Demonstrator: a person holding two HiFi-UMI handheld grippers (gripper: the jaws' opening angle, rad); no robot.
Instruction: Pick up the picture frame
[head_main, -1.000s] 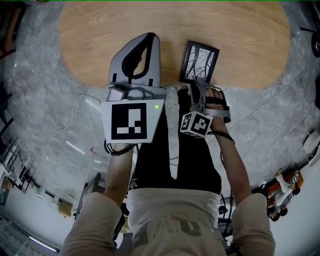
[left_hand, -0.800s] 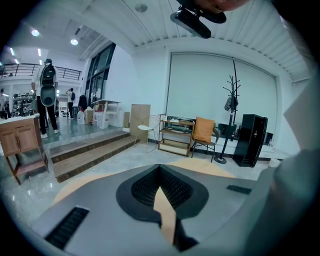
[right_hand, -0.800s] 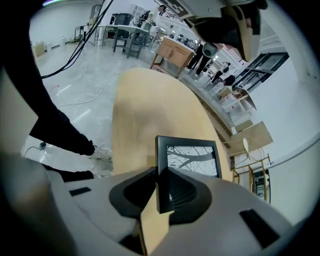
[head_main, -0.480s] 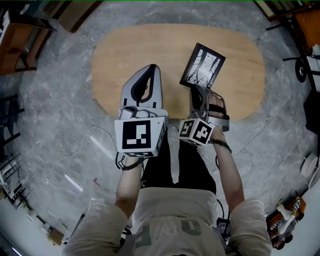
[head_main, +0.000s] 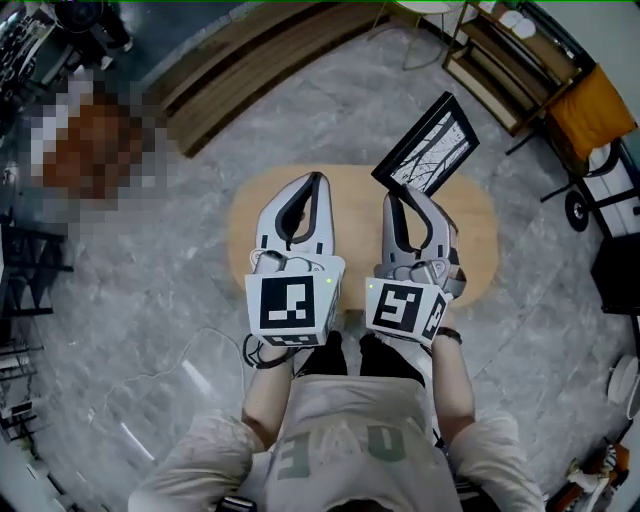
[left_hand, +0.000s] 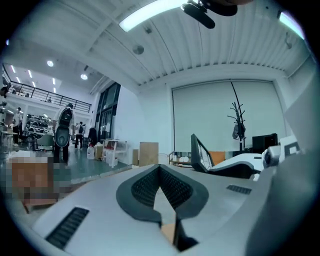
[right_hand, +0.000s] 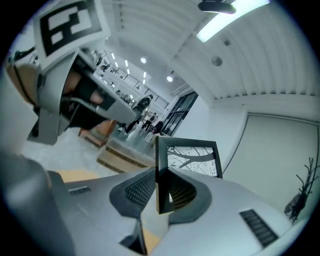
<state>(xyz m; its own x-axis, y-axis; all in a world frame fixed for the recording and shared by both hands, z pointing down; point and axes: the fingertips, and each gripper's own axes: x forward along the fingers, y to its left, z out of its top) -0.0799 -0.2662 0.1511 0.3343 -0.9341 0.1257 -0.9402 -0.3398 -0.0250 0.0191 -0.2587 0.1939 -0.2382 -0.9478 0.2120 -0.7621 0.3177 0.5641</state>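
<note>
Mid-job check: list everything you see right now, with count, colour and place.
picture frame: one, black with a branch print, tilted in the air over the table's far edge
table: one, light wood, oval, below the grippers
floor: grey, marbled, round the table
coat stand: one, dark, by the far wall
left gripper: one, grey, shut, empty
right gripper: one, grey, shut on the picture frame's corner
forearms: two, behind the grippers

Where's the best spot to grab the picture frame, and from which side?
Grip the picture frame by its black border near a corner, coming in edge-on so the jaws pinch front and back. It is flat and thin, and the right claw holds it this way.
</note>
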